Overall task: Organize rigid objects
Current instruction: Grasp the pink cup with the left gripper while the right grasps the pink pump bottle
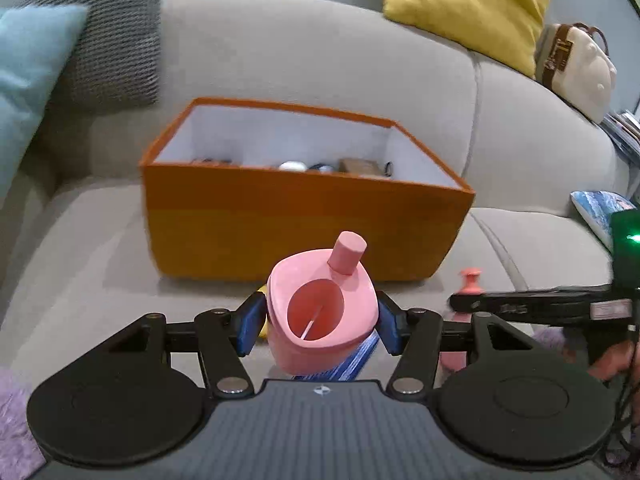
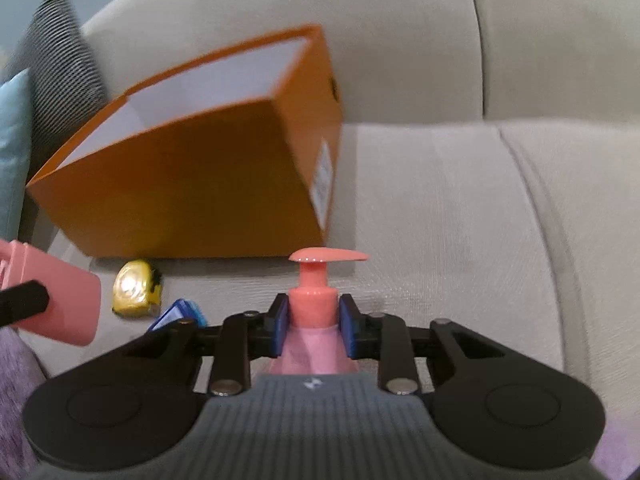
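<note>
Pink container (image 1: 320, 312) clamped in left tool (image 1: 320, 320), facing orange box (image 1: 280, 216)

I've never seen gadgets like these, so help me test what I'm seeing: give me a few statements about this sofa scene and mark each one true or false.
1. The left gripper holds a pink container. True.
2. The orange box is empty. False: several small things lie on its bottom.
3. The right gripper is at the neck of a pink pump bottle. True: its blue pads sit on either side of the collar.
4. A yellow tape measure lies inside the box. False: it lies on the sofa seat in front of the box.
5. The yellow cushion lies on the seat beside the box. False: it leans up on the backrest.
</note>
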`<state>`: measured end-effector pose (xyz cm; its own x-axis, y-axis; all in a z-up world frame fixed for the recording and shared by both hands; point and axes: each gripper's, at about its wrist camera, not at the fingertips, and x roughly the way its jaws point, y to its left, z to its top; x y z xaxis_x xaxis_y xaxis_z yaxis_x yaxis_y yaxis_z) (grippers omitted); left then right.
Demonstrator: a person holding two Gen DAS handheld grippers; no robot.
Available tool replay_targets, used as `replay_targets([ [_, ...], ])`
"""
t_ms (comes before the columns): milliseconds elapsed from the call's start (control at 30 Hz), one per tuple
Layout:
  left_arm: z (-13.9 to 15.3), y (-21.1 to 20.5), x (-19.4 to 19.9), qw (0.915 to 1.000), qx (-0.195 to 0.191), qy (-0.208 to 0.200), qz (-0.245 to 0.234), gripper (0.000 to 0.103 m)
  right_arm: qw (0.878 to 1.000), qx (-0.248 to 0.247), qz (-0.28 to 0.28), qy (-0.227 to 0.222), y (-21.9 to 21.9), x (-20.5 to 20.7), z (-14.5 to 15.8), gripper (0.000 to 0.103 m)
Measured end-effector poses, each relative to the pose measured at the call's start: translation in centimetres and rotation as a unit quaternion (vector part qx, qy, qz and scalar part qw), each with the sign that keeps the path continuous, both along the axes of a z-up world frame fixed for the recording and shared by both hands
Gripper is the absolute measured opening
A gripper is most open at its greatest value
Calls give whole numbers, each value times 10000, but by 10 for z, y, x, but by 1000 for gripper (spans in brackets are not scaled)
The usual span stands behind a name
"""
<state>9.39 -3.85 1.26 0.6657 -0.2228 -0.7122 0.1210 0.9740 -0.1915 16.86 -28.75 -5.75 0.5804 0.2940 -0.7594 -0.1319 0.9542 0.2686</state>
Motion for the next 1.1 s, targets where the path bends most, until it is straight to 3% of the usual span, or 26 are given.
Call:
replay_targets([
  [133, -9, 20, -12, 9995, -177, 267, 53, 66, 9991, 12, 59, -410, 19, -31, 18, 28],
  [233, -18, 30, -19, 9991, -189, 374, 107, 66, 9944, -222, 495, -904, 47, -53, 28, 27],
  [333, -30, 32, -22, 9988, -157, 447, 126, 66, 9867, -497, 1061, -1128, 74, -67, 31, 27],
  [467, -49, 38, -21, 9965, -253, 729, 311, 66, 9835, -916, 1336, -804, 92, -72, 10, 27],
  [633, -57, 41, -20, 9943, -183, 946, 463, 66, 9818, -1031, 1463, -639, 93, -80, 8, 30],
  [767, -59, 38, -22, 9944, -61, 981, 384, 66, 9768, -1333, 1555, -625, 101, -87, 7, 38],
  [900, -59, 43, -24, 9940, -215, 975, 438, 66, 9723, -1577, 1579, -699, 102, -89, 14, 63],
  [1100, -56, 47, -29, 9947, -513, 827, 324, 66, 9760, -1578, 1239, -848, 86, -96, 29, 72],
])
